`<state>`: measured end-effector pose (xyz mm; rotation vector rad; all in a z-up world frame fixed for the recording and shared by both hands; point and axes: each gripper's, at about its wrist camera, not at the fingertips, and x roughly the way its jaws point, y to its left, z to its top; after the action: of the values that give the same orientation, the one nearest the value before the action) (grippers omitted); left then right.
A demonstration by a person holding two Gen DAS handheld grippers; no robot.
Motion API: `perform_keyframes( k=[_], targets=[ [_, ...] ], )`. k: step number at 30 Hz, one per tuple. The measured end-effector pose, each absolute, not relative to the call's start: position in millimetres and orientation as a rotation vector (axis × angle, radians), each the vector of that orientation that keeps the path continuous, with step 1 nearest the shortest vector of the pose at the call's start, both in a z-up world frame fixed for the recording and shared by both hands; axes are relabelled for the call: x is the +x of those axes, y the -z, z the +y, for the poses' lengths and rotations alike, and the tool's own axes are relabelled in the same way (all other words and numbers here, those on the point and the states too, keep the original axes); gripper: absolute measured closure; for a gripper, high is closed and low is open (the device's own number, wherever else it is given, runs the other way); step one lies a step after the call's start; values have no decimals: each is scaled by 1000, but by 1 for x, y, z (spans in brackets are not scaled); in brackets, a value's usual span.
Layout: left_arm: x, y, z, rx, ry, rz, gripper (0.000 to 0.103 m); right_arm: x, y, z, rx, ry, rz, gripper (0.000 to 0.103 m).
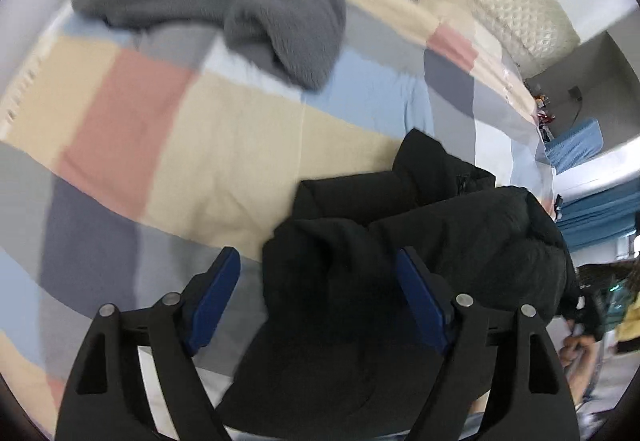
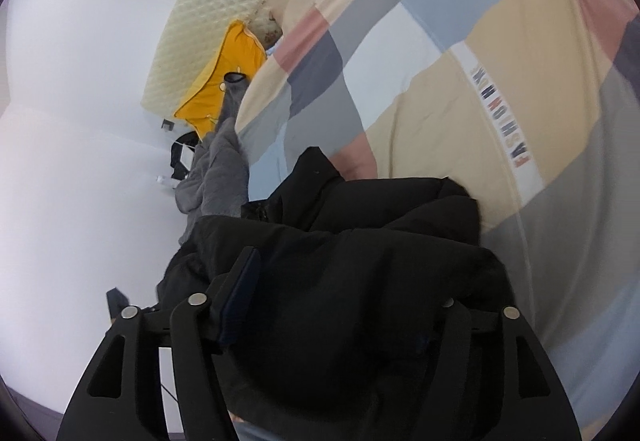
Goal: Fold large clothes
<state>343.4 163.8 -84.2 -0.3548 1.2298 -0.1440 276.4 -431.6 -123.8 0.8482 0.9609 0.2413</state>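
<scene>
Lifting clear of the black jacket, we keep the left gripper and right gripper spread, pinching nothing; we should press the bundle flat before regripping; it lies lower centre on the checked bedspread, its long axis seemingly running towards upper right, collar end uncertain.

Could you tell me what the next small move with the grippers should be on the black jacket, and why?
Probably lift both clear: the black jacket lies bundled on the checked bedcover, and the left gripper and right gripper are open, gripping nothing. The grey fleece garment behind looks unfolded.
</scene>
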Motion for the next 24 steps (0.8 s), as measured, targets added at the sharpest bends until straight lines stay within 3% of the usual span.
perform_keyframes(
  k=[6,12,24],
  targets=[
    [309,40,150,-276,198,1057,23,250,78,-442,695,-121,900,27],
    [288,20,84,-275,294,874,23,245,45,-366,437,-147,778,27],
    [292,112,-15,73,207,790,23,275,144,-256,255,-190,826,27]
  ],
)
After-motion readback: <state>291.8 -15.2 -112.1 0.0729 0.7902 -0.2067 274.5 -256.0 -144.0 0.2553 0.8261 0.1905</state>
